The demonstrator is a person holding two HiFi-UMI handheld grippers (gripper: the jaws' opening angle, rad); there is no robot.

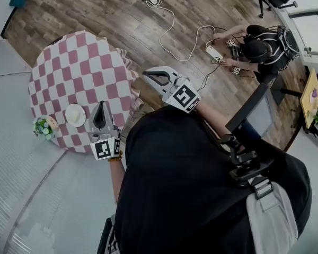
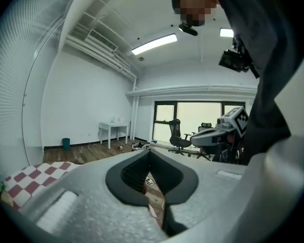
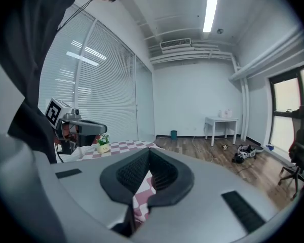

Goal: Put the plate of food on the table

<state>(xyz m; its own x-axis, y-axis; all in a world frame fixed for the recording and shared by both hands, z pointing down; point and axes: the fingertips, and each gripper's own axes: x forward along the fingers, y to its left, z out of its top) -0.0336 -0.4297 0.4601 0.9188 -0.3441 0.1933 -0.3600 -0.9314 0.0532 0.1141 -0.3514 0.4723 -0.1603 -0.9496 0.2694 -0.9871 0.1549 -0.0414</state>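
A round checked table [image 1: 79, 57] stands at left. Near its edge sits a white plate [image 1: 75, 115], beside a small pot [image 1: 51, 124] holding flowers. The left gripper [image 1: 101, 107], just right of the plate, and the right gripper [image 1: 147, 75] are both closed and empty. Only the head view shows the plate; the right gripper view shows the pot.

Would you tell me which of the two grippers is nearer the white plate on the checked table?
The left gripper, right beside the white plate; the right gripper is held farther off.

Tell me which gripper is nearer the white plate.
Left. The left gripper is just beside the plate; the right gripper is farther off, by the table's edge.
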